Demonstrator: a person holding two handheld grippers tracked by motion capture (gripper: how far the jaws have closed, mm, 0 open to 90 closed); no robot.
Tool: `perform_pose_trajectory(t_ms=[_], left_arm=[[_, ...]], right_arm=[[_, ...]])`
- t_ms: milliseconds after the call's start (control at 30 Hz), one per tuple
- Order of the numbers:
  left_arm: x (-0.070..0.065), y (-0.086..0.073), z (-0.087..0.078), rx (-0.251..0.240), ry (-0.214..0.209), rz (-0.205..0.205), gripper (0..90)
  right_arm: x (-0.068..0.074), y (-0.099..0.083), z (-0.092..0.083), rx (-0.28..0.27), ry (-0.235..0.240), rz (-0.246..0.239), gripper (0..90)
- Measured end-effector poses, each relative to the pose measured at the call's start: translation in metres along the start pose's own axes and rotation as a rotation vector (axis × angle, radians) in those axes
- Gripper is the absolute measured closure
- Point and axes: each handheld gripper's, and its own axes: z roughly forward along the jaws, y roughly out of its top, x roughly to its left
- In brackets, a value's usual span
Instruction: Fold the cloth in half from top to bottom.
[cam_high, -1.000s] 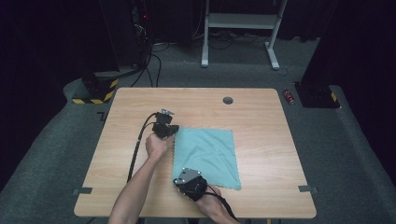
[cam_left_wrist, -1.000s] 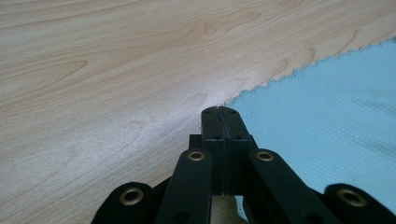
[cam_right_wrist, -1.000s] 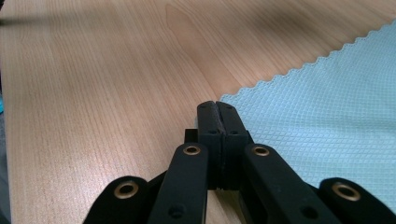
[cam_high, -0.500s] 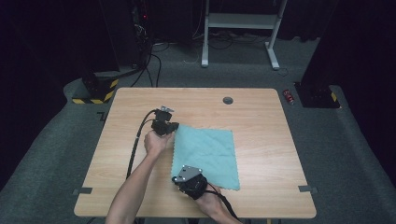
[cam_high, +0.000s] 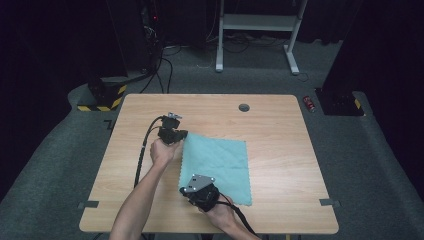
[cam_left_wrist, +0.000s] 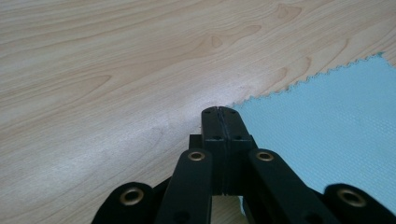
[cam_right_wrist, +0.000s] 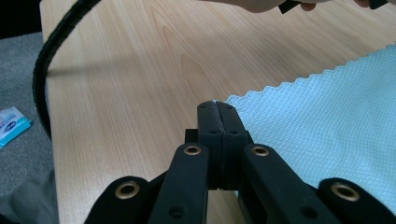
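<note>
The flat, zigzag-edged teal cloth (cam_high: 217, 167) lies on the light wooden counter (cam_high: 280, 130). Since a second ago little has changed: left tongs (cam_left_wrist: 219, 112) and right tongs (cam_right_wrist: 217, 106) stay clamped on its near-side corners, suggesting a fold is about to begin

High view sits above the near edge of the table (cam_high: 280, 125), looking forward and down; whole tabletop in frame, floor and desk legs beyond its far edge. Left gripper view rides low on the left gripper (cam_left_wrist: 219, 116), very close to the tabletop, facing along the closed jaws at the far-left corner of the teal cloth (cam_left_wrist: 327, 121). Right gripper view rides the right gripper (cam_right_wrist: 217, 112), equally close, facing the cloth's near-left corner. All three views share the cloth's left side and the wood beside it.
</note>
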Motion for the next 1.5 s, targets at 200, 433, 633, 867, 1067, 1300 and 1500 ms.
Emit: perform_pose_trajectory(t_ms=[200,433,633,867,1067,1300,1500], left_arm=[[0.006,0.000,-0.007,0.005,0.015,0.001,90.0],[0.008,0.000,-0.018,-0.004,0.018,0.003,90.0],[-0.003,0.004,-0.013,-0.023,-0.007,0.010,90.0],[-0.026,0.016,0.000,-0.022,-0.054,0.051,90.0],[-0.042,0.022,0.012,-0.021,-0.086,0.070,90.0],[-0.055,0.028,0.018,-0.029,-0.117,0.083,90.0],[-0.066,0.030,0.028,-0.021,-0.139,0.084,90.0]], right_arm=[[0.001,0.006,-0.002,-0.019,0.012,0.009,90.0],[0.004,0.011,-0.002,-0.038,0.024,0.006,90.0],[0.001,0.004,-0.012,-0.057,0.003,0.026,90.0],[-0.003,-0.018,-0.029,-0.061,-0.040,0.070,90.0],[-0.008,-0.034,-0.042,-0.055,-0.082,0.094,90.0],[-0.012,-0.049,-0.054,-0.060,-0.118,0.130,90.0],[-0.016,-0.063,-0.064,-0.066,-0.146,0.163,90.0]])
